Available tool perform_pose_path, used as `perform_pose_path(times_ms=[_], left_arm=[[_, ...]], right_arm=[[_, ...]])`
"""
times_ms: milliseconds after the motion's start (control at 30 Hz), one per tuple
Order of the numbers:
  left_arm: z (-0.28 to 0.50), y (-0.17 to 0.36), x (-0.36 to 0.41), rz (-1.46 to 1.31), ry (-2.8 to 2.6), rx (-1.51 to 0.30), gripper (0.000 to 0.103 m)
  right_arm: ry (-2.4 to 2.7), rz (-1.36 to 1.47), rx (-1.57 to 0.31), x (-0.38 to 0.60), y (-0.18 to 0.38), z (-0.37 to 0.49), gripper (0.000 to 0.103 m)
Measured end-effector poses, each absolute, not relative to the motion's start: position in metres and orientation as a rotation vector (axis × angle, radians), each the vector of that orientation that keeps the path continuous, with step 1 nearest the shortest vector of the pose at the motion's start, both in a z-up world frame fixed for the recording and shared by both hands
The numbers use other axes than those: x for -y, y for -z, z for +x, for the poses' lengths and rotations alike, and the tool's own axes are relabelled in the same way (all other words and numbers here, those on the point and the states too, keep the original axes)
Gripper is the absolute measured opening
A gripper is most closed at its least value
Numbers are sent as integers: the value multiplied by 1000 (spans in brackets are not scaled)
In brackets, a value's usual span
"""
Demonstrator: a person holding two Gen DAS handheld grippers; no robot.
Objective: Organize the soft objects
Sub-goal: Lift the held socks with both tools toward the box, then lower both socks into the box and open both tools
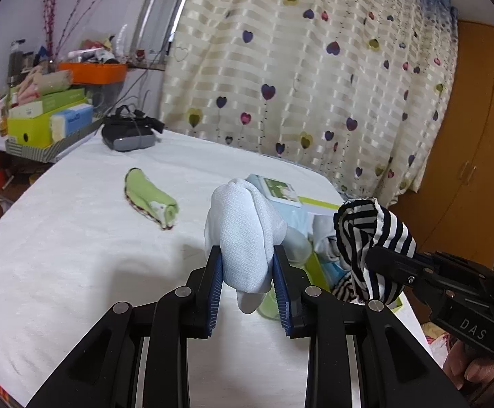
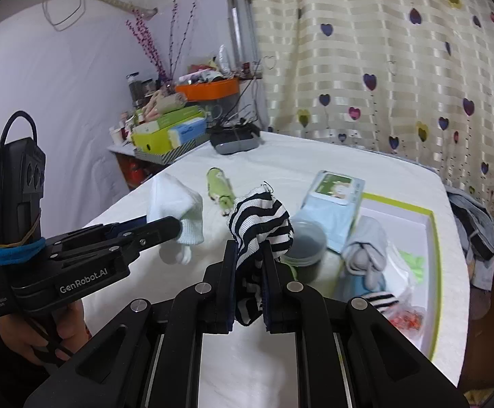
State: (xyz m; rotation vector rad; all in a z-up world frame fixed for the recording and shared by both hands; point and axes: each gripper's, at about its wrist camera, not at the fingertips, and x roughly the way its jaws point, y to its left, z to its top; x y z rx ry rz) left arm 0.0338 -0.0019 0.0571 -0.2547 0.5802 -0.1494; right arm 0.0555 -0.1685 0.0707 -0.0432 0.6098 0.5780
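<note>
Left wrist view shows the left gripper (image 1: 247, 265) clamping a white sock (image 1: 243, 234) mid-frame, the right gripper (image 2: 250, 272) pinching a striped sock (image 2: 260, 224), a green sock (image 1: 151, 200) left on the bed, others already boxed lower right.

The bed's (image 1: 60, 255) near left lies open; a green roll (image 1: 151, 200) sits farther off, and a crowded tray (image 2: 430, 238) blocks the right.

A black headset (image 1: 128, 134) lies on the white bed (image 1: 60, 238) before a heart-print curtain (image 1: 297, 68).
</note>
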Motion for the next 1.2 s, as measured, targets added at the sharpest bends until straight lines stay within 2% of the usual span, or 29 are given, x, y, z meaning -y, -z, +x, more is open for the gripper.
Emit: perform_pose_path(times_ms=[900,1200], left_arm=[[48,-60,73,-190,292,-596,26],[56,-47,93,-174,343,-634,26]], right_arm=[[-428,54,-592,249,-70,55,12],[-369,80,-653,273,-48,63,12]])
